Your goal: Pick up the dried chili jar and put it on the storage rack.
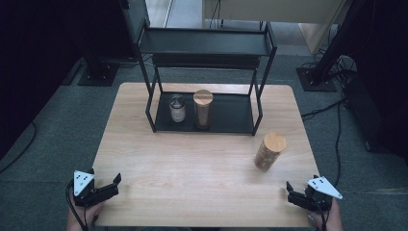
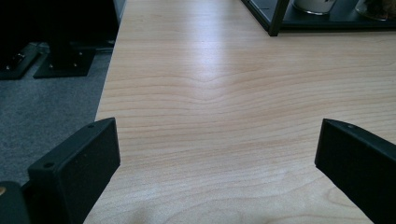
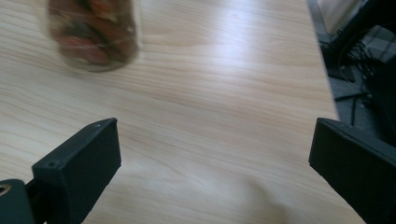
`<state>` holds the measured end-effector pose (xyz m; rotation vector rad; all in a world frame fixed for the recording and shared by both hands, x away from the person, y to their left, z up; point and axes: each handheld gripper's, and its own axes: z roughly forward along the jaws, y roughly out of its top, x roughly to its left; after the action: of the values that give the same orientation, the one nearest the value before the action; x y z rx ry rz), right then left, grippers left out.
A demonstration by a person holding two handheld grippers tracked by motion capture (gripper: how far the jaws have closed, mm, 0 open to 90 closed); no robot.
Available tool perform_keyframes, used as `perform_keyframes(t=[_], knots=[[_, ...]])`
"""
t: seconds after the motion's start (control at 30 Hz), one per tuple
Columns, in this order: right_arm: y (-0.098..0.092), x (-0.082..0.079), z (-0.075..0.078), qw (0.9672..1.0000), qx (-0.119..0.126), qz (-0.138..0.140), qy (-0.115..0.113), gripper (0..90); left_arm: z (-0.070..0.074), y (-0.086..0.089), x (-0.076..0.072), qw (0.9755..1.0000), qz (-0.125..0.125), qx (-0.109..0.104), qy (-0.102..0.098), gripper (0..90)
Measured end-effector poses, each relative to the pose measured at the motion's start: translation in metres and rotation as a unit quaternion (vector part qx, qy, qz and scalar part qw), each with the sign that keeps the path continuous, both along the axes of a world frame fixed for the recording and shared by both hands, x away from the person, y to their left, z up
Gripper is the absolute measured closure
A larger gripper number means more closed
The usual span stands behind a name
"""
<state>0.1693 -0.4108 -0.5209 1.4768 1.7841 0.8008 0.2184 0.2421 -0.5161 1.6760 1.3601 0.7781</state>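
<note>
A glass jar with a wooden lid (image 1: pixel 269 150) stands on the wooden table (image 1: pixel 192 163) at the right; its lower part (image 3: pixel 93 35) holds reddish-brown contents in the right gripper view. A black two-tier rack (image 1: pixel 207 72) stands at the back of the table. On its lower shelf stand a tall wooden-lidded jar (image 1: pixel 202 109) and a shorter metal-lidded jar (image 1: pixel 177 108). My left gripper (image 1: pixel 109 185) rests open at the table's near left corner, its jaws wide apart over bare wood (image 2: pixel 215 154). My right gripper (image 1: pixel 294 192) is open at the near right edge, its jaws spread (image 3: pixel 210 158).
Grey carpet (image 1: pixel 53 125) surrounds the table. Black stand bases sit on the floor at the back left (image 1: pixel 97 72) and back right (image 1: pixel 317 77), with cables (image 1: pixel 337 120) trailing at the right. The rack's upper shelf (image 1: pixel 204 43) is bare.
</note>
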Motion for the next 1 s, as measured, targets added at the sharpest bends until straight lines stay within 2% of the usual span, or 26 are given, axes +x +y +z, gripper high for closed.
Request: perform_keyframes(t=[0.23,0.43,0.73,1.0], knots=[[0.023,0.015,0.003,0.9995,0.013,0.029,0.002,2.1,0.0,0.0,0.0,1.0,0.0,-0.001,-0.002,0.2],[0.039,0.029,0.007,0.999,0.021,0.039,0.0,2.0,0.0,0.0,0.0,1.0,0.0,-0.002,-0.002,0.2],[0.054,0.047,0.008,0.9978,0.037,0.055,0.004,2.0,0.0,0.0,-0.001,1.0,0.0,-0.002,-0.003,0.2],[0.063,0.059,0.012,0.9974,0.035,0.063,0.0,2.3,0.0,0.0,-0.001,1.0,-0.001,-0.002,-0.003,0.2]])
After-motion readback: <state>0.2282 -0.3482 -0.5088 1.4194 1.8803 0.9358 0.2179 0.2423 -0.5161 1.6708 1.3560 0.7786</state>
